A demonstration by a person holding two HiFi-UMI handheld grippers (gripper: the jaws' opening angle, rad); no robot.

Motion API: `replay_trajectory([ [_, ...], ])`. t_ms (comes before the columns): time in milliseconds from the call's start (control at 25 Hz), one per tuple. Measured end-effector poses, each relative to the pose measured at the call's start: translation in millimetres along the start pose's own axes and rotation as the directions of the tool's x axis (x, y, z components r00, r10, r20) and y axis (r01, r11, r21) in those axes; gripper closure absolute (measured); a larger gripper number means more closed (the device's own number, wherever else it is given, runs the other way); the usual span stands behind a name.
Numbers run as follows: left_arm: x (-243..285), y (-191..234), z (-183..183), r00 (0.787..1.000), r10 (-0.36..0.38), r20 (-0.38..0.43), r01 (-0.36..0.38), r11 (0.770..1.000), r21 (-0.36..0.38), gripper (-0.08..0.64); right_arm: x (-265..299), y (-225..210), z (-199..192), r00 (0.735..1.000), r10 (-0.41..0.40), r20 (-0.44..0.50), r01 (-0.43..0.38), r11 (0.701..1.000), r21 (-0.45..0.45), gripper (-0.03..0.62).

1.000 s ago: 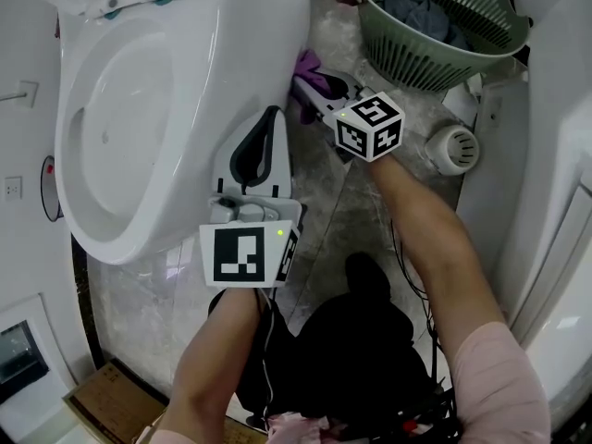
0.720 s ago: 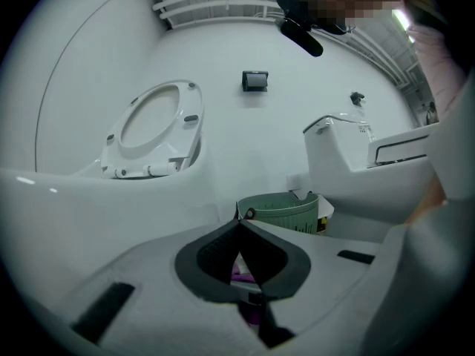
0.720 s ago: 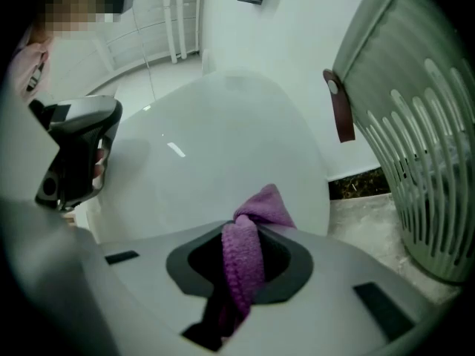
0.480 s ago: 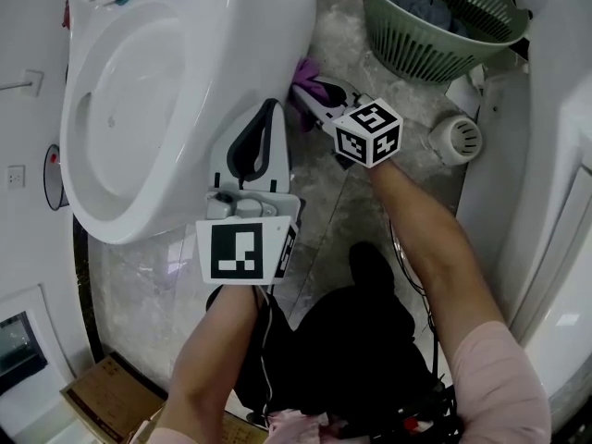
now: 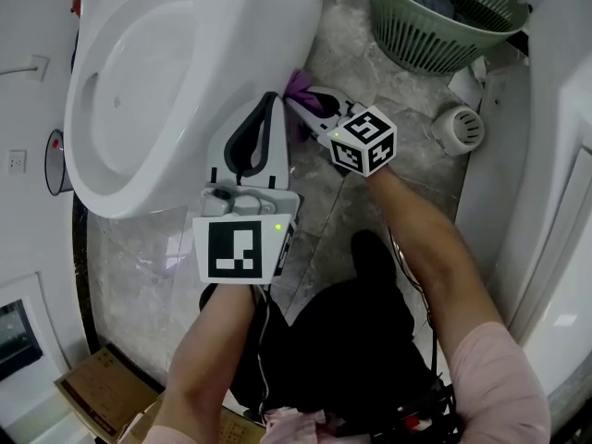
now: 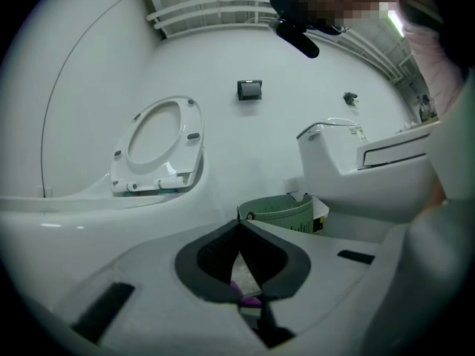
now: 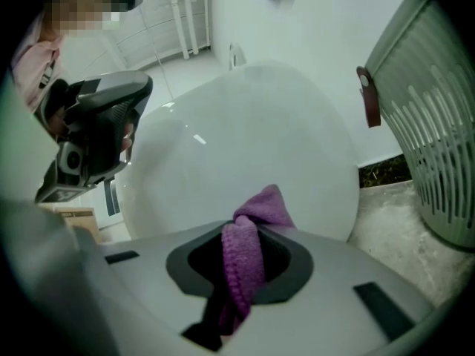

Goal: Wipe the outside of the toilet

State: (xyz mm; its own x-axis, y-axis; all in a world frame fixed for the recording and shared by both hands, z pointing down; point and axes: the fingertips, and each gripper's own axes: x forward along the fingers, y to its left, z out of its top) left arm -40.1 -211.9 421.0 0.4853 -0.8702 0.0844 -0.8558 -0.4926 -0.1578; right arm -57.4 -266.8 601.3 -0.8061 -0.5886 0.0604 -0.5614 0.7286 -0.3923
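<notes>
The white toilet (image 5: pixel 157 81) fills the upper left of the head view, its lid raised. My right gripper (image 5: pixel 298 100) is shut on a purple cloth (image 5: pixel 298 85) and presses it against the bowl's outer right side, low down. In the right gripper view the purple cloth (image 7: pixel 249 251) sticks up between the jaws against the white toilet bowl (image 7: pixel 252 147). My left gripper (image 5: pixel 268 104) lies along the bowl's side in front of the right one, jaws shut with nothing between them. The left gripper view shows the left gripper (image 6: pixel 239 228) shut, the toilet's raised lid (image 6: pixel 157 143) beyond.
A green laundry basket (image 5: pixel 444 21) stands on the grey marble floor (image 5: pixel 351 183) at the upper right, next to a small white round device (image 5: pixel 460 128). A white cabinet (image 5: pixel 555 174) runs along the right. A cardboard box (image 5: pixel 97 400) lies at the bottom left.
The right gripper with the cloth has slid a little leftward along the bowl's side towards me. The left gripper has kept its place beside the bowl.
</notes>
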Motion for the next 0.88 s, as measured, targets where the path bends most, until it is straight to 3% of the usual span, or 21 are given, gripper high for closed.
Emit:
replay_trajectory([
  [880, -68, 22, 6, 0.995, 0.098, 0.012, -0.098, 0.995, 0.004, 0.552, 1, 82, -43, 0.991, 0.122, -0.061, -0.124, 0.992, -0.033, 0.535],
])
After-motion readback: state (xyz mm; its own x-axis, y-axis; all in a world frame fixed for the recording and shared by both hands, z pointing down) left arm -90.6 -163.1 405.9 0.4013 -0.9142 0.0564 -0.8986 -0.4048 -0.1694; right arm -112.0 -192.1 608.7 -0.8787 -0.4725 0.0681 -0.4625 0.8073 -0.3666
